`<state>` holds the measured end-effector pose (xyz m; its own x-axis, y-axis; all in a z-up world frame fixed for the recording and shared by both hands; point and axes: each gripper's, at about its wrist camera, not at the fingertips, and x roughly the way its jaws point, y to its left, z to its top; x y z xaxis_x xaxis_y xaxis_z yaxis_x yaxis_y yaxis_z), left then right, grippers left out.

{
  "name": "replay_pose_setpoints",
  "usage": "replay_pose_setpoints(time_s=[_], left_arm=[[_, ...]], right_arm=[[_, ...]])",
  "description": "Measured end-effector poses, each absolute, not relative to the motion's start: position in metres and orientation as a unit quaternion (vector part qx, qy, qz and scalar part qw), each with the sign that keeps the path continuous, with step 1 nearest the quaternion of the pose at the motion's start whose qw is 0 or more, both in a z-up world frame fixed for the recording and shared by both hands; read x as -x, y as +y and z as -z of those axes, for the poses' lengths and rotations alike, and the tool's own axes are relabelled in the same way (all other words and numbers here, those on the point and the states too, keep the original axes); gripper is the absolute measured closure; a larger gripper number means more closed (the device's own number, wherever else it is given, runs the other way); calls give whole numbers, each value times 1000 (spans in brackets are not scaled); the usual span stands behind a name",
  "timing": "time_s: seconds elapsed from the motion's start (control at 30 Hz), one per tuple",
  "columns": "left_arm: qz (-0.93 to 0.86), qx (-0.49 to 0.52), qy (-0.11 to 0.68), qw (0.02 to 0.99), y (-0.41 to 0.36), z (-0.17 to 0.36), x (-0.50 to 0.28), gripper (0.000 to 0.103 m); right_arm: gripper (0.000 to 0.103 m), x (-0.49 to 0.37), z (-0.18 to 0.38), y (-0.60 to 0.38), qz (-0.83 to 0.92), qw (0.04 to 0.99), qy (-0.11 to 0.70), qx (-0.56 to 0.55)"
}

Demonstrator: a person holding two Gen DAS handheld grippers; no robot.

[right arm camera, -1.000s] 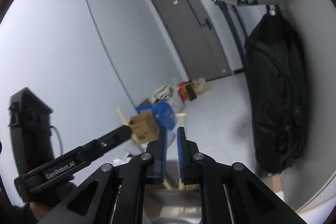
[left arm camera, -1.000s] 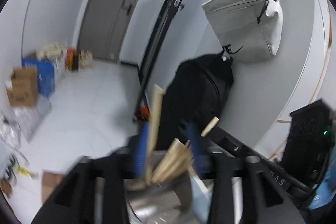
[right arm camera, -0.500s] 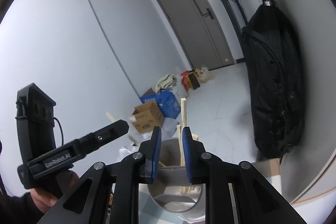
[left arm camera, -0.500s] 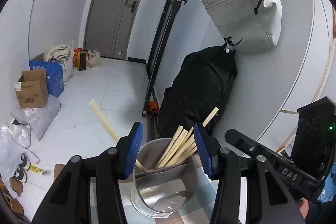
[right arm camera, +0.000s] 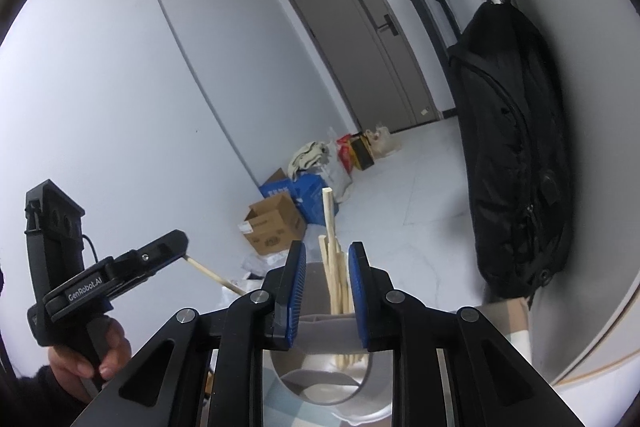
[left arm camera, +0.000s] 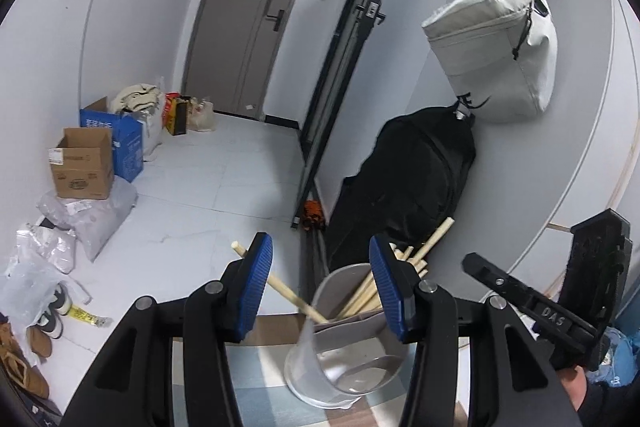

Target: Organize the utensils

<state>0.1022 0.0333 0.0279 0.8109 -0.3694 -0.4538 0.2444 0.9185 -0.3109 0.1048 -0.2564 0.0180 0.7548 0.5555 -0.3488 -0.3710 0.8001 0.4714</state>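
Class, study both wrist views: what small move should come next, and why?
Probably lift the right tongs back clear of the divided metal holder: the bundle of wooden chopsticks stands inside, unpinched. One stray wooden chopstick leans left and may need tidying afterwards.

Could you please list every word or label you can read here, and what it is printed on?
"GenRobot.AI": on the left hand-held gripper, seen from the right wrist.
"DAS": on the right hand-held gripper, seen from the left wrist.
Cardboard box and blue box: print too small to read.
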Motion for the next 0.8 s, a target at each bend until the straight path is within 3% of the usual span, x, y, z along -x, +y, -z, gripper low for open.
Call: replay_pose_setpoints(time_s=[0.8], left_arm=[[202, 98, 244, 943, 18, -53, -94, 58]], right_arm=[[79, -100, -25, -266, -273, 913, 231, -197]])
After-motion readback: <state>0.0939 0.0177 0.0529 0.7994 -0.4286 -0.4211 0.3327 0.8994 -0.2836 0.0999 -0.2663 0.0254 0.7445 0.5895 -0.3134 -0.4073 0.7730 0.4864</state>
